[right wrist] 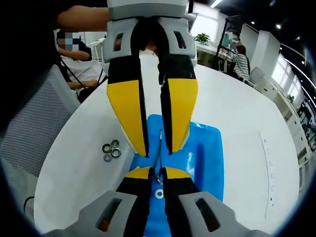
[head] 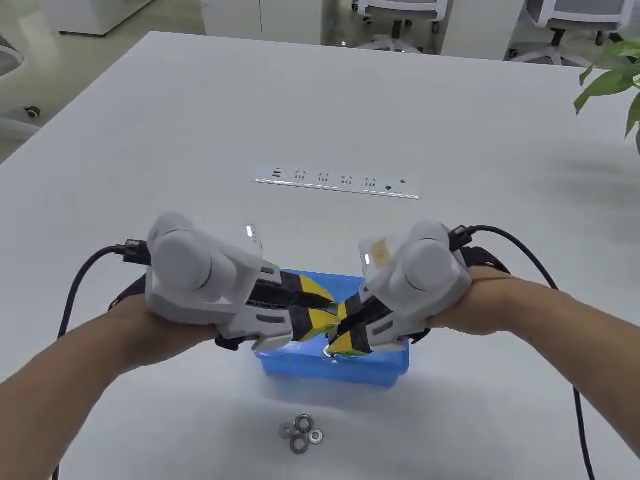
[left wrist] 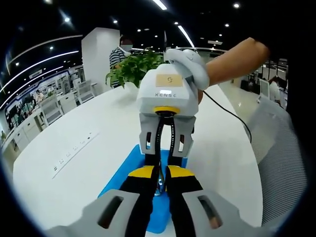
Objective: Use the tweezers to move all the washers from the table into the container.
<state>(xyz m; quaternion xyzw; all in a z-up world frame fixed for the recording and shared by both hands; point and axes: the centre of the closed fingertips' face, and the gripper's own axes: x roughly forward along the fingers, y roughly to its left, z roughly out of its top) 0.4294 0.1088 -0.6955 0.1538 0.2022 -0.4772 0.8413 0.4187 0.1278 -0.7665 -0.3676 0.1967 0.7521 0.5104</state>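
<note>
My two grippers meet tip to tip over a blue container [head: 385,368]. Thin metal tweezers [right wrist: 159,148] run between them above the container [right wrist: 207,153]. In the right gripper view my right gripper [right wrist: 158,177] is shut on one end of them. The left gripper [right wrist: 157,143] comes down from the top of that view, its yellow fingers closed around the tweezers higher up. The left gripper view has my left gripper [left wrist: 162,178] pinching the tweezers [left wrist: 159,187], with the right gripper [left wrist: 164,148] facing it. One washer [right wrist: 159,193] lies in the container. A small cluster of washers [head: 301,432] [right wrist: 111,150] rests on the table beside it.
A white table [head: 200,120] stretches away, with a strip of sockets [head: 335,182] beyond the grippers. A cable [head: 540,270] trails from each gripper. A leafy plant [head: 612,80] stands at the far right edge. Office chairs and people are in the background.
</note>
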